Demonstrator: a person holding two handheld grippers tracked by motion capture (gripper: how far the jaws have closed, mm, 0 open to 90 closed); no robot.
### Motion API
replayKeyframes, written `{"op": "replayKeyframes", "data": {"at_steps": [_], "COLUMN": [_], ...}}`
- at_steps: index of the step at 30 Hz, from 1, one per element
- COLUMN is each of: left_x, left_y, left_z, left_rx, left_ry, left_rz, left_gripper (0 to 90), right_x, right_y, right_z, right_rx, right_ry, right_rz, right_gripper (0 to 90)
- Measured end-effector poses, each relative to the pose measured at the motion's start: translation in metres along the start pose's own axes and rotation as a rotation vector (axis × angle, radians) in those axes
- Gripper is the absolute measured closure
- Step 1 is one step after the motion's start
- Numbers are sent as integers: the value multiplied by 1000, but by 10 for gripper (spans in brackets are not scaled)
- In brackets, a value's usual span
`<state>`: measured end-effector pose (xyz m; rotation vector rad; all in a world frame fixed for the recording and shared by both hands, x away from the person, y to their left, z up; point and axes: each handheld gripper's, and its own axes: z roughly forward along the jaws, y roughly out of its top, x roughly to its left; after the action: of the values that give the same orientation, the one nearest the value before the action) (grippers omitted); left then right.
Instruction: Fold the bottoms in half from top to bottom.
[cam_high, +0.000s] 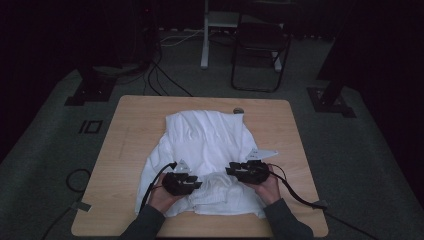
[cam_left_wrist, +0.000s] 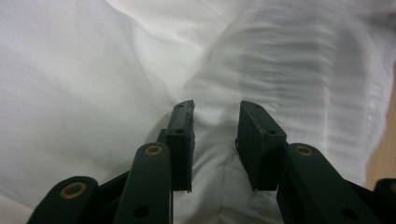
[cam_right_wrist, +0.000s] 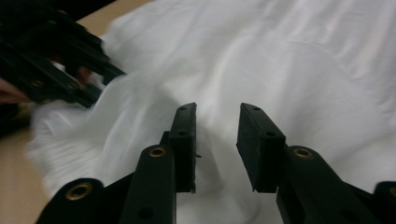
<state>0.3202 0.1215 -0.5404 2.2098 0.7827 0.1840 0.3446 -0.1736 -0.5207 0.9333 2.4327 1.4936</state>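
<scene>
While both sit at the bench's (cam_high: 130, 150) near edge | left gripper (cam_left_wrist: 215, 122) and right gripper (cam_right_wrist: 215, 122) part-open, pinching nothing | risk: bunched hem of white garment (cam_high: 205, 145) snags, slides off.

Dim room around my pale wooden table (cam_high: 130, 150), floor and corners near black, crumpled white cotton garment (cam_high: 205, 140) the brightest patch from soft overhead light, my gripper views evenly lit, cloth folds smeared by motion blur, faint shadows under black jaws.

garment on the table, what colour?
White garment, plain; clearest in the high view.
</scene>
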Motion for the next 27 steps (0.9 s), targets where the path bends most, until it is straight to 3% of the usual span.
{"op": "replayKeyframes", "data": {"at_steps": [1,3,5,6,7,9,10,11,12,13,15,17,19,22,24,27], "left_x": [-2,0,0,1,-1,-4,-4,-5,-4,-4,-4,-4,2,19,33,57], "left_y": [-2,-1,-1,1,-1,-5,-5,-11,-14,-16,-17,-13,-4,16,28,38], "left_z": [-2,-7,-7,-6,-1,1,1,1,0,-1,-6,-13,-22,-28,-25,-9], "left_rx": [0,-49,-49,-45,-11,14,14,22,20,22,26,-4,-56,-117,-128,-130], "left_ry": [1,5,5,12,19,33,33,34,18,3,-27,-14,40,116,159,222], "left_rz": [12,-23,-23,-32,-16,5,5,-7,-20,-28,-24,-21,-20,-47,-58,-97], "left_gripper": [657,639,635,635,636,650,657,657,668,675,683,681,632,615,602,574], "right_x": [0,5,5,7,9,16,16,20,28,31,33,35,33,20,4,-21], "right_y": [0,0,0,-1,-4,-13,-13,-20,-32,-38,-39,-35,-26,-5,11,31], "right_z": [0,-9,-9,-5,-1,9,9,14,22,25,23,20,16,10,12,26], "right_rx": [0,-45,-49,-33,-16,47,47,90,178,198,206,229,202,97,39,11], "right_ry": [0,-7,-1,7,15,31,31,21,-5,-15,12,19,-11,-72,-108,-154], "right_rz": [0,12,20,26,23,2,2,-23,-69,-80,-69,-101,-130,-99,-67,-33], "right_gripper": [646,634,634,648,665,690,690,711,742,754,766,758,698,645,641,627]}}
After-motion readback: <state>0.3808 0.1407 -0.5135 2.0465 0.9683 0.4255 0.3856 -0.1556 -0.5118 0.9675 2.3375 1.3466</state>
